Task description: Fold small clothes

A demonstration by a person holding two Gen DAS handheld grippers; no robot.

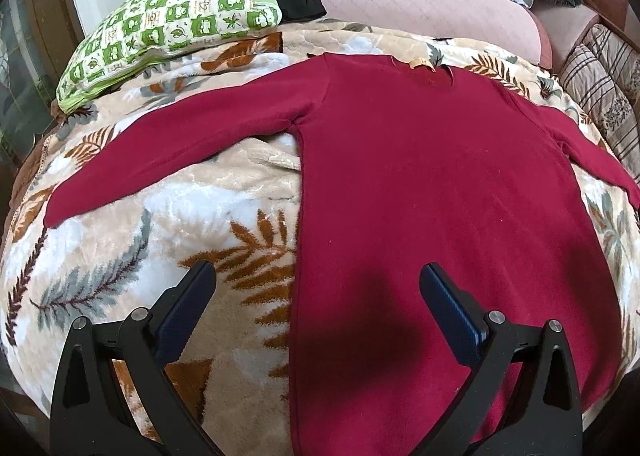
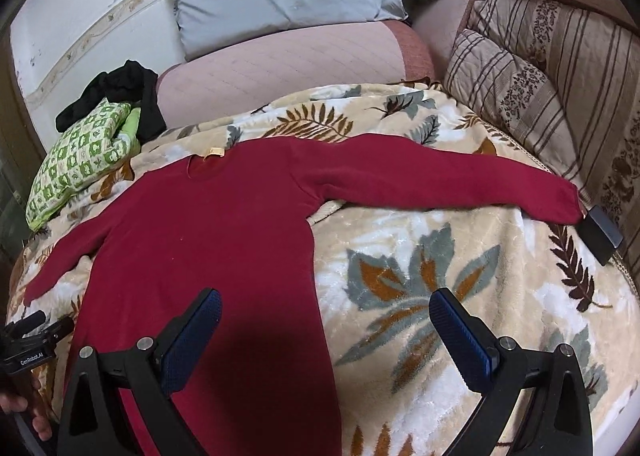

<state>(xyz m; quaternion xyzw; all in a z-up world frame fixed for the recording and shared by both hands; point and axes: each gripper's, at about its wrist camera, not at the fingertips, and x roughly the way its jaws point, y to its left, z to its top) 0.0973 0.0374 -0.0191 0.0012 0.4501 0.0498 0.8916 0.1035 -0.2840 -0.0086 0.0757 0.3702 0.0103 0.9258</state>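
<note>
1. Red long-sleeved top point(image 1: 420, 184) lies flat on the leaf-patterned blanket point(image 1: 132, 240), both sleeves spread out sideways, neck label at the far edge.
2. Left gripper point(image 1: 318, 276): fingers wide apart, holding nothing, hovering over the top's left side seam.
3. Right gripper point(image 2: 325, 302): fingers wide apart, holding nothing, above the right side seam.
4. Green checked pillow point(image 1: 172, 28) sits at the far left; dark phone point(image 2: 602, 234) lies just beside the right cuff.

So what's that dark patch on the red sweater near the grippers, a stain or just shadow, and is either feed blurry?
Left wrist view: soft-edged shadow on the red sweater between the open left gripper fingers, no stain visible; image sharp, fisheye bends the leaf-print blanket. Right wrist view: similar shadow by the open right gripper; also sharp, corners vignetted.
</note>
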